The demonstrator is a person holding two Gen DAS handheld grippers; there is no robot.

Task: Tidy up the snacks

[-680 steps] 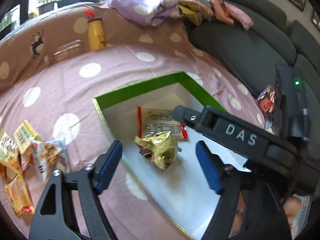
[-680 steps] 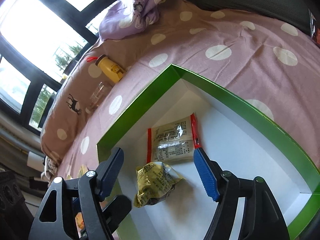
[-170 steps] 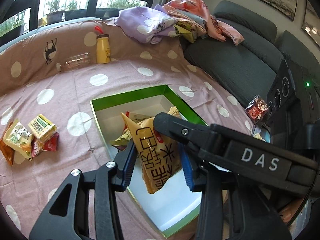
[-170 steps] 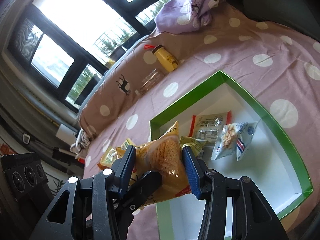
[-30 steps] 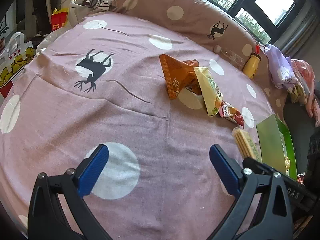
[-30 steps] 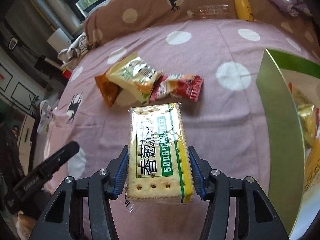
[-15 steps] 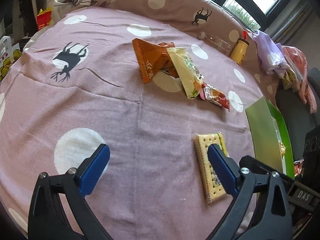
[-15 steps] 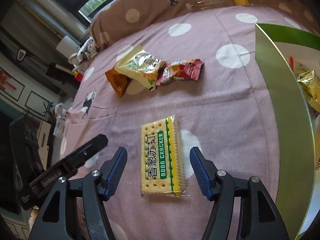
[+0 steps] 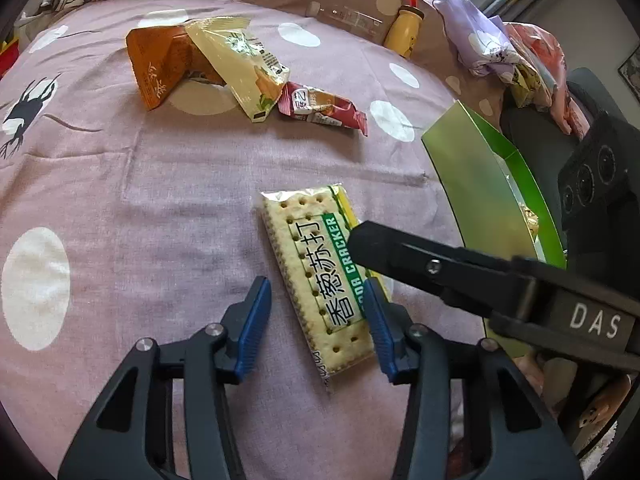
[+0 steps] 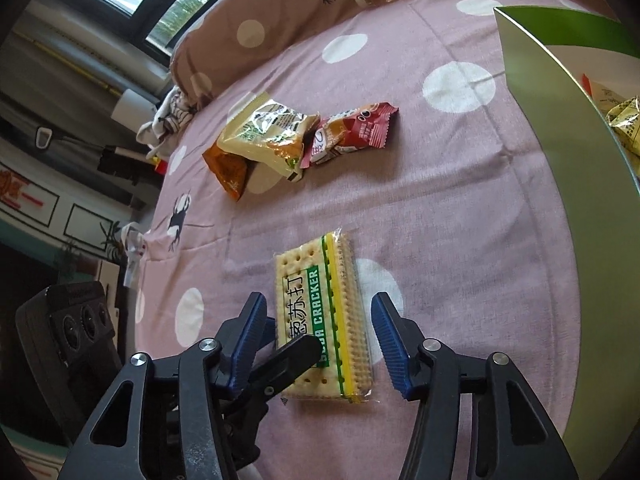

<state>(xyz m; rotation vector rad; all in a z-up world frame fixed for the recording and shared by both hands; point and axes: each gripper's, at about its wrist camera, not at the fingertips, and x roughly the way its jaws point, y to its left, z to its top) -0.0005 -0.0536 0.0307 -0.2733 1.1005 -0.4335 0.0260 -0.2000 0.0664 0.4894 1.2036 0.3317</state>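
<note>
Clear-wrapped soda cracker pack (image 9: 320, 276), pale biscuit with a green band and yellow edge stripe, lay flat on the pink dotted bedspread (image 9: 120, 208). Sat between both sets of blue pads. Left gripper (image 9: 316, 316) tilted steeply down and closing, far pad at the pack's yellow edge, near pad (image 9: 252, 320) clear of it. Right gripper (image 10: 324, 340) angled down likewise, closing, both pads still off the wrapper. Farther ahead, grouped: orange packet (image 9: 160, 64), cream packet (image 9: 240, 68), red packet (image 9: 320, 108). Off to the right, green box (image 9: 480, 184). Beyond, yellow bottle (image 9: 404, 28) by the brown cushion edge.
</note>
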